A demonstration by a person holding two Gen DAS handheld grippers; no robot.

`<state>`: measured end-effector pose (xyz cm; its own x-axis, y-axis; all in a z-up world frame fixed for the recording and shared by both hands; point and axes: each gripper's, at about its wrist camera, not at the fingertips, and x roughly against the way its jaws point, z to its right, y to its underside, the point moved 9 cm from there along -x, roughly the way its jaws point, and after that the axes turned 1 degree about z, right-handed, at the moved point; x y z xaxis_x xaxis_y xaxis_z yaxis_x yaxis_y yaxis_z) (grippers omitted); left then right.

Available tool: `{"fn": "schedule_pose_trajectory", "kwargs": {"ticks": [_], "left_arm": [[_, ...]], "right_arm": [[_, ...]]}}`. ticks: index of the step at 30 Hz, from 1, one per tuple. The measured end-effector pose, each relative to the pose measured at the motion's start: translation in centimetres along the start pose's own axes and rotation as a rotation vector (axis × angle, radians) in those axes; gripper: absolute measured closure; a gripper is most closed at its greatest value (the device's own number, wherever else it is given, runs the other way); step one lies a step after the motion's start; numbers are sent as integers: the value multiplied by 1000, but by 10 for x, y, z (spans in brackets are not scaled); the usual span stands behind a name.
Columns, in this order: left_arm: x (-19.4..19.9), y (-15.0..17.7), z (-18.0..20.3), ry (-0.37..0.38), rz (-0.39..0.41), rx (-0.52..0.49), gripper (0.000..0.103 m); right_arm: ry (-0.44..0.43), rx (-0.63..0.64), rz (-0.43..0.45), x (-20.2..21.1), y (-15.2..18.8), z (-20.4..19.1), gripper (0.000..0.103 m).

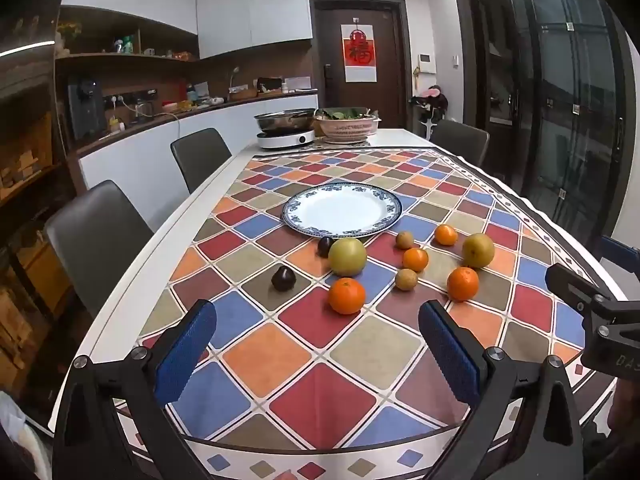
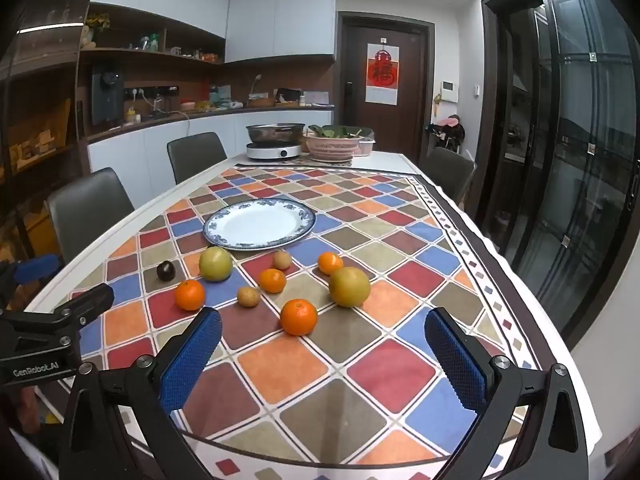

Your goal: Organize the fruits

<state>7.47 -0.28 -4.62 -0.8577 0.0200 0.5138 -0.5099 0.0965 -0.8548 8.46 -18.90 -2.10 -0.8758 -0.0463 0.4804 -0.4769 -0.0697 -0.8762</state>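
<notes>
An empty white plate with a blue rim (image 1: 342, 210) (image 2: 259, 224) lies mid-table. In front of it lie loose fruits: two yellow-green pears (image 1: 347, 257) (image 1: 478, 250), several oranges (image 1: 347, 295) (image 1: 463, 283), two small brown fruits (image 1: 406, 279), and two dark plums (image 1: 283, 278) (image 1: 325, 246). In the right wrist view the nearest orange (image 2: 298, 317) and a pear (image 2: 349, 286) lie just ahead. My left gripper (image 1: 318, 344) is open and empty above the cloth, short of the fruits. My right gripper (image 2: 323, 354) is open and empty likewise.
The table carries a chequered cloth (image 1: 320, 360). At its far end stand an induction cooker with a steel pan (image 1: 285, 128) and a pink basket of greens (image 1: 347, 124). Grey chairs (image 1: 96, 240) stand along the left side; another chair (image 1: 460, 140) is at the far right.
</notes>
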Motion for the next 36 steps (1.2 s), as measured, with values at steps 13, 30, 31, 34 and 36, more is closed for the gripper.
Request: {"fn": "schedule_pose_trajectory", "kwargs": {"ticks": [13,30,31,34,36], "left_arm": [[5,-2,-11,-14,4,24,0],[4,-1,-3,-20,-1,18,0],[4,-1,-3,-20,0,19,0],[5,-2,-3,-20,2,20,0],[5,-2,-3,-20,2,19,0]], "right_arm": [[1,2,-5,0,0,0,1],[2,4,-1,1,-1,1,1],[2,4,-1,1,-1,1,1],[3,3,0,1,-1,1,1],[2,4,0,1,-1,1,1]]}}
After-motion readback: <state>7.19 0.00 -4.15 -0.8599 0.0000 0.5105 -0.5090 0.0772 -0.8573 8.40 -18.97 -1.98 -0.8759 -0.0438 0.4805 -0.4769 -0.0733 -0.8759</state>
